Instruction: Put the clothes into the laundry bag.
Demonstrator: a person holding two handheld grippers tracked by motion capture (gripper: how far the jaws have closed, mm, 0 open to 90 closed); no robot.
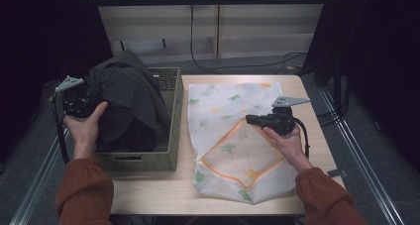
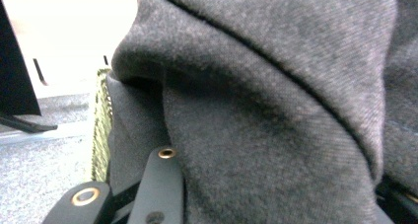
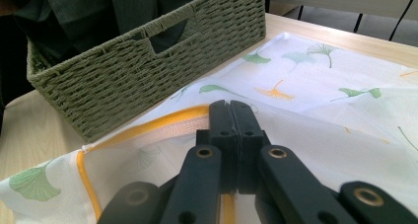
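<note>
Left claw, at the left of the bench, is closed on a thick fold of the dark grey garment; in the left gripper view the cloth bulges between and over the black jaws, and a strip of the basket wall shows behind it. The garment lies heaped in the green woven basket at the near left, part of it raised above the rim and draped over the far edge. Judged by its nap and heavy folds, it is soft, limp and moderately weighty: it will sag and trail from any single hold, will not break, and its matt weave is unlikely to slip. A bunched fold or a seam gives the surest hold, and a second hold lower down would keep the hanging part clear of the basket rim. Right claw, to the right of the basket, is shut tight on the yellow-trimmed edge of the opening of the white mesh bag; the right gripper view shows its jaws pressed together over that trim. The bag, printed with green and orange leaves, lies flat on the bench from near to far, just beside the basket. It appears thin, light and floppy, so its mouth will probably collapse unless held by the stiffer trimmed edge. Count: one garment, one basket, one mesh bag, two claws, two hands in rust-coloured sleeves.
</note>
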